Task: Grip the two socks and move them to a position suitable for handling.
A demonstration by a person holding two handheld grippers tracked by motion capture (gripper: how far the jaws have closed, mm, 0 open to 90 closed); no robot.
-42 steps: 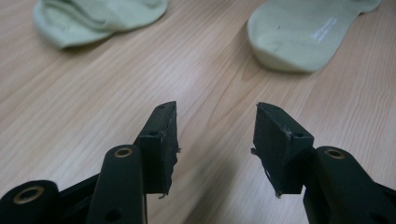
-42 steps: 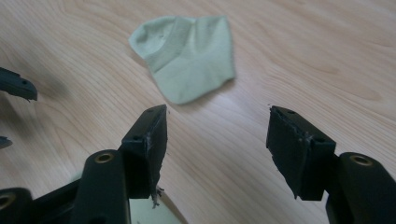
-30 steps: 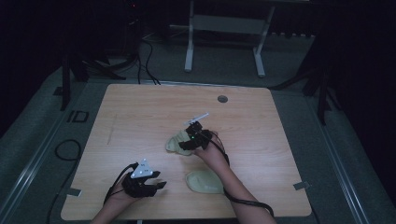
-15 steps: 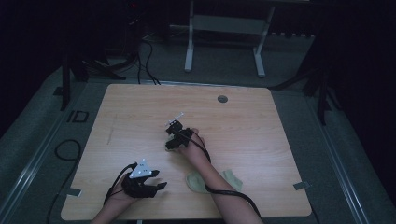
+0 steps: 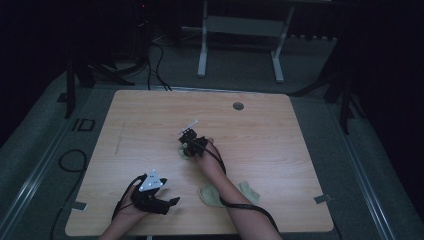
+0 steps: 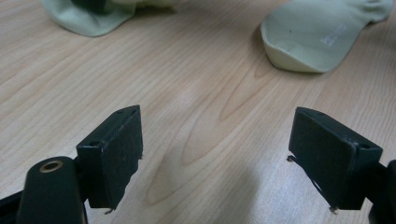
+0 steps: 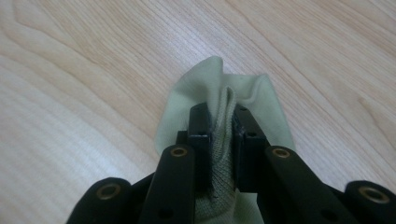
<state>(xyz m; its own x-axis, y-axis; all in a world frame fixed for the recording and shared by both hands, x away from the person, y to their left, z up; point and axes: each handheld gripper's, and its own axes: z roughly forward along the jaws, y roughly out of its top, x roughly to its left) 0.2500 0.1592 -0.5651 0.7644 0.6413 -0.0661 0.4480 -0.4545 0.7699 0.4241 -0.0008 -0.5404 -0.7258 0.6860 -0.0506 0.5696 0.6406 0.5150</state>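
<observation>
While my right gripper (image 7: 223, 135) pinches one pale green cotton sock (image 7: 219, 88) mid-table (image 5: 300, 130), my left gripper (image 6: 219, 158) gapes near the second sock (image 6: 322, 32).

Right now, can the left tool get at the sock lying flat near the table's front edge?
Probably yes. The left tool is open and holds nothing, with bare table between it and the flat sock. The right forearm crosses over that sock, which could crowd the approach.
</observation>
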